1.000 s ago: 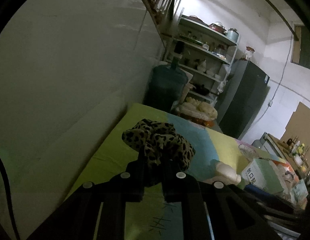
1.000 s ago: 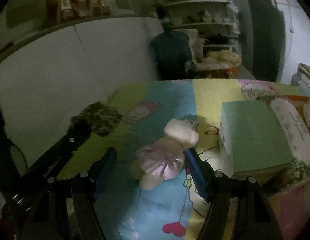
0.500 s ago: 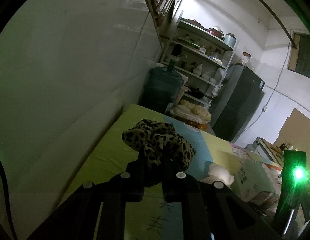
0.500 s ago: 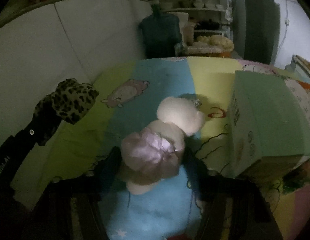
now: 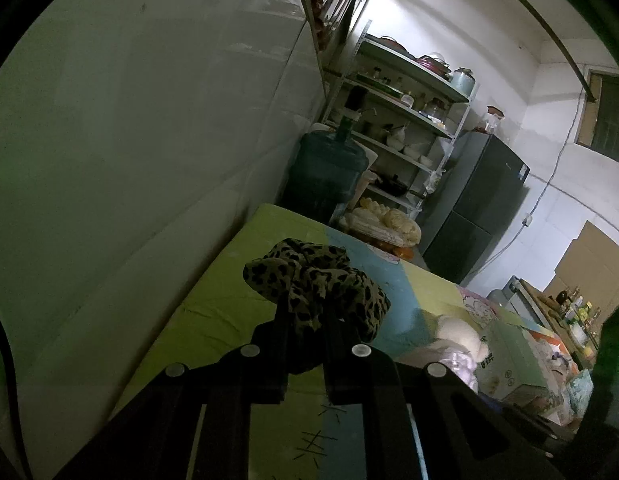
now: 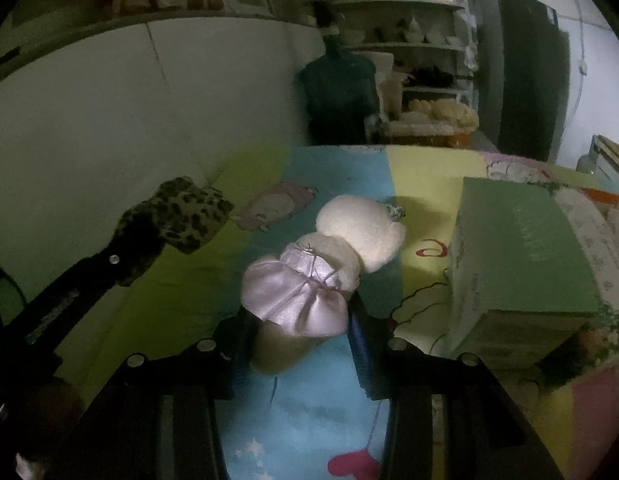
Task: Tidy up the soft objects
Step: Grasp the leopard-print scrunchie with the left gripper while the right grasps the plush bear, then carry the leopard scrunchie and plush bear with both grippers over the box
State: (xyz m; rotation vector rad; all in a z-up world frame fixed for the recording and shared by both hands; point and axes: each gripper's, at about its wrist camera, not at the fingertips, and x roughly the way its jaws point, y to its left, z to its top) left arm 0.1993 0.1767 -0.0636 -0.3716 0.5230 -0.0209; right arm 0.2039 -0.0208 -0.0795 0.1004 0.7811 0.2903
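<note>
Nearest the right-hand camera, the right tongs (image 6: pixel 299 334) have just been closing and now clamp the plush doll (image 6: pixel 329 264) by its lower body, under the pale pink skirt. Its long axis runs straight away from them, up and a little right in that view, with the cream head at the far end resting on the cartoon-print sheet (image 6: pixel 309 420). That is the relation the next move depends on, I judge: the doll is gripped at one end, so the head would likely droop when lifted. Just right of the doll stands a green box (image 6: pixel 521 248), close to the head but apart from it.

Farther left, the left tongs (image 5: pixel 303 344) are pinched together on a leopard-print scrunchie (image 5: pixel 317 284), which they hold above the green part of the sheet, near the wall. Each hand has its own soft object; where they belong cannot be told. Beyond the bed's far end stand a big water jug (image 5: pixel 325 172) and shelves (image 5: pixel 405 92).
</note>
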